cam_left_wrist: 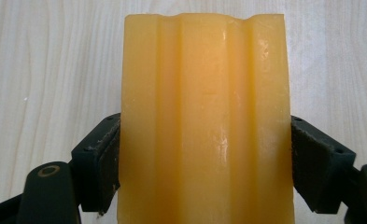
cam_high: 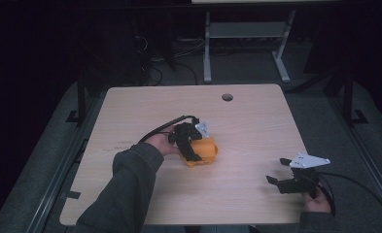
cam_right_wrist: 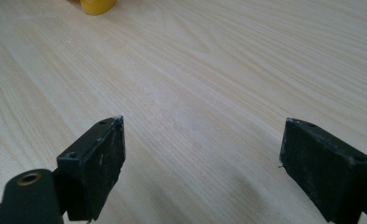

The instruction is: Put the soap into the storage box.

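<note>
Orange block clamped in my left gripper, mid-counter.

Orange ribbed block [cam_left_wrist: 204,121] sits on the wooden counter [cam_high: 256,126] near its middle, my left gripper [cam_high: 191,143] jaws pressed against both its sides. My right gripper [cam_high: 288,177] hovers well apart near the counter's right front edge, jaws spread wide with nothing between them.

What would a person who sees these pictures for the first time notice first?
The orange block near the middle of the table stands out, clamped on both sides by the left tool. The right tool waits open near the table's right front edge, holding nothing.
</note>
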Demonstrator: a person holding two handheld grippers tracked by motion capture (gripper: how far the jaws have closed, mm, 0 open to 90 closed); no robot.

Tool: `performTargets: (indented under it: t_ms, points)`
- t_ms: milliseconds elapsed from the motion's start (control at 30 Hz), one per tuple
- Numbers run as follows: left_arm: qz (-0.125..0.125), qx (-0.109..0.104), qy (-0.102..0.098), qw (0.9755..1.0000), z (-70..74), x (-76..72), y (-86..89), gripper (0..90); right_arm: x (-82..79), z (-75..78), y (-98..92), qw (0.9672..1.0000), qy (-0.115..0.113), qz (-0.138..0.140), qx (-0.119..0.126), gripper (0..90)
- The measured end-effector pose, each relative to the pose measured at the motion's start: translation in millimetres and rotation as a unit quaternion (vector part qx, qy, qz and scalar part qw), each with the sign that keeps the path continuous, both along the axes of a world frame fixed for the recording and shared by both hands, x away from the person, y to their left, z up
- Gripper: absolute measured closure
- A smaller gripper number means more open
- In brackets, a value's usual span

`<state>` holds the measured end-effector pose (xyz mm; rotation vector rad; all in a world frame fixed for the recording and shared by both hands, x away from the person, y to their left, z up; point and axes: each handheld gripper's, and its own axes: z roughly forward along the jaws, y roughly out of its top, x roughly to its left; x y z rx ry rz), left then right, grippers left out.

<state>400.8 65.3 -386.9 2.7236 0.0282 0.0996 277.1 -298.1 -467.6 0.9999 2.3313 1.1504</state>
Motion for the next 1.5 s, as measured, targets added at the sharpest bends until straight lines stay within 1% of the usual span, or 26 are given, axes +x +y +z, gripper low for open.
performTargets:
  t_ms: [167, 300, 333, 400, 500, 533, 600, 800, 867, 900, 933, 1067, 1133, 1233, 1267, 1300, 1367, 1433, 1500]
  points:
    - [-0.001, -0.005, 0.010, 0.9999, -1.2, 5.0, 1.2, 20.6, 0.0, 0.0, -0.1, 1.0000, 0.001, 0.000, 0.001, 13.7]
    - [-0.003, -0.001, 0.009, 1.0000, -0.9, 9.4, -0.4, 20.5, 0.0, 0.3, 0.0, 1.0000, 0.000, 0.001, -0.001, 13.7]
    - [-0.004, 0.002, 0.011, 0.9999, -0.8, 10.6, -1.0, 20.5, 0.0, 0.4, -0.1, 1.0000, 0.000, 0.000, -0.001, 13.7]
    - [-0.005, 0.000, 0.018, 0.9998, -1.4, 12.9, -1.4, 20.5, -0.2, 0.4, -0.2, 1.0000, 0.001, 0.000, 0.000, 13.7]
    - [0.001, -0.001, 0.024, 0.9997, -1.7, 15.1, -0.9, 20.5, -0.5, 0.5, -0.5, 1.0000, 0.002, 0.000, 0.002, 13.7]
    - [0.001, -0.002, 0.024, 0.9997, -1.9, 15.0, -0.7, 20.4, -0.8, 0.5, -0.3, 1.0000, 0.005, -0.001, 0.003, 13.7]
    - [0.003, -0.002, 0.024, 0.9997, -1.9, 14.9, -0.7, 20.3, -0.2, 0.2, -0.5, 1.0000, 0.000, 0.002, 0.001, 13.7]
    - [0.015, -0.001, 0.030, 0.9994, -1.6, 14.7, -0.2, 18.9, -0.8, 0.9, 0.6, 1.0000, 0.003, 0.003, 0.001, 13.7]
    - [0.014, -0.004, 0.027, 0.9995, -0.5, 14.4, 0.8, 19.3, -0.7, 0.7, 0.7, 1.0000, 0.004, 0.003, -0.001, 13.7]
    - [0.015, -0.006, 0.030, 0.9994, 0.7, 14.6, 1.3, 19.1, -0.9, 0.6, 0.8, 1.0000, 0.005, 0.003, 0.000, 13.7]
    - [0.016, -0.007, 0.027, 0.9995, 1.4, 14.5, 1.8, 19.3, -1.1, 0.6, 1.0, 1.0000, 0.007, 0.002, 0.000, 13.7]
    - [0.015, -0.006, 0.019, 0.9997, 3.8, 12.2, 3.0, 19.4, -1.0, 0.4, 0.9, 1.0000, 0.005, 0.003, -0.001, 13.7]
    - [0.018, -0.009, 0.017, 0.9996, 5.3, 11.8, 4.0, 19.3, -0.9, 0.3, 0.9, 1.0000, 0.005, 0.003, -0.001, 13.7]
    - [0.019, -0.012, 0.013, 0.9997, 9.0, 10.5, 6.2, 19.0, -1.1, 0.4, 1.0, 1.0000, 0.004, 0.004, -0.002, 13.7]
    - [0.020, -0.012, 0.014, 0.9996, 10.5, 10.1, 7.2, 19.1, -1.3, 0.4, 1.2, 1.0000, 0.006, 0.004, -0.001, 13.7]
    - [0.020, -0.014, 0.008, 0.9997, 11.9, 9.8, 8.2, 19.4, -1.2, 0.3, 1.2, 1.0000, 0.005, 0.004, -0.002, 13.7]
    - [0.022, -0.021, 0.008, 0.9995, 15.0, 9.3, 10.5, 19.4, -1.3, 0.1, 1.5, 1.0000, 0.007, 0.003, -0.002, 13.7]
    - [0.024, -0.022, 0.003, 0.9994, 17.2, 7.8, 12.1, 19.3, -1.4, 0.2, 1.9, 1.0000, 0.007, 0.003, -0.002, 13.7]
    - [0.028, -0.024, 0.003, 0.9993, 19.3, 6.6, 14.3, 19.3, -1.4, 0.3, 2.1, 1.0000, 0.007, 0.003, -0.002, 13.7]
